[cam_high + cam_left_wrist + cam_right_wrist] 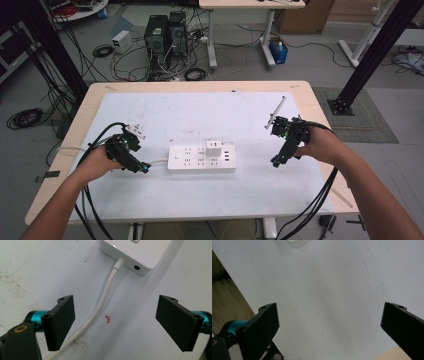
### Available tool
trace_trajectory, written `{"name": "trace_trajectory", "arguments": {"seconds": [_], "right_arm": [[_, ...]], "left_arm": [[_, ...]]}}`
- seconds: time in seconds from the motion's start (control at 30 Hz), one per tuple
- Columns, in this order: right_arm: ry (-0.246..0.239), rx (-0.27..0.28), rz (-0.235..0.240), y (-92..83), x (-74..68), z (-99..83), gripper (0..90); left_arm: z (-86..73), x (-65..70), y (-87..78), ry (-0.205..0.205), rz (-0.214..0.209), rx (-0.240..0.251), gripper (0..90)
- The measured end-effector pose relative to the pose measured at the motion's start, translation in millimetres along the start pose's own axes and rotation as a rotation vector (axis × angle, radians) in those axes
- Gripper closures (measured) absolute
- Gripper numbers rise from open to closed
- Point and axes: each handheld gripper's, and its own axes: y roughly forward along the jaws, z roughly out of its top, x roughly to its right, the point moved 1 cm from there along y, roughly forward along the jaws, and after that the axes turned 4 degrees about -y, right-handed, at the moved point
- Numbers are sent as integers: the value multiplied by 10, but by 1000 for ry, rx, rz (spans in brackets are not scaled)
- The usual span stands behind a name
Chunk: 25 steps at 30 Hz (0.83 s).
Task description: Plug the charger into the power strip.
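Note:
A white power strip (202,157) lies at the middle of the white table mat (200,115), with a white plug adapter (214,147) standing in one of its sockets. Its white cord (159,161) runs left toward my left gripper (145,168). In the left gripper view the cord (100,306) passes between the open jaws of that gripper (116,323), untouched, and the strip's end (136,252) lies just ahead. My right gripper (274,162) hovers right of the strip, open and empty (329,327) over bare mat; a strip corner (295,243) shows at the top.
A small white plug (135,131) lies on the mat beyond my left hand. A thin white rod (276,112) sticks up behind the right gripper. A small red scrap (108,319) lies on the mat. The mat's near edge (242,297) is close to the right gripper.

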Motion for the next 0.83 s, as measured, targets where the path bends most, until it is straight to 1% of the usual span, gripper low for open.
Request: {"name": "trace_trajectory", "arguments": {"seconds": [0.03, 0.07, 0.1, 0.13, 0.17, 0.2, 0.33, 0.4, 0.5, 0.57, 0.77, 0.83], "right_arm": [[12, 1, 0, 7, -13, -9, 11], [10, 6, -1, 16, -16, -17, 11], [5, 3, -2, 18, -18, -24, 11], [11, 11, -1, 26, -27, -29, 11], [7, 5, -1, 27, -29, -37, 11], [9, 8, -2, 33, -33, -40, 11], [16, 15, -2, 43, -43, -47, 11], [20, 14, -4, 43, -44, -48, 11], [19, 19, -8, 42, -40, -48, 11], [31, 33, -9, 53, -40, -53, 11], [54, 40, -13, 110, -41, -91, 11], [66, 47, -13, 124, -32, -102, 11]], "left_arm": [[-3, 2, 2, -5, 1, 3, 161], [-4, -6, -4, 2, 2, -6, 161], [-6, -5, -1, -1, 3, 0, 161], [-5, -4, -7, 4, 4, -6, 160], [-6, -2, -10, 7, 4, -6, 161], [-7, 10, -3, -6, 4, 6, 161], [-14, 3, -8, 0, 7, 4, 161], [-20, 6, -10, -8, 6, 8, 161], [-26, -1, -15, -2, 10, 7, 160], [-40, -6, -20, -13, 15, 10, 161], [-64, -41, -23, -28, 31, 19, 160], [-73, -62, -13, -41, 43, 21, 161]]}}
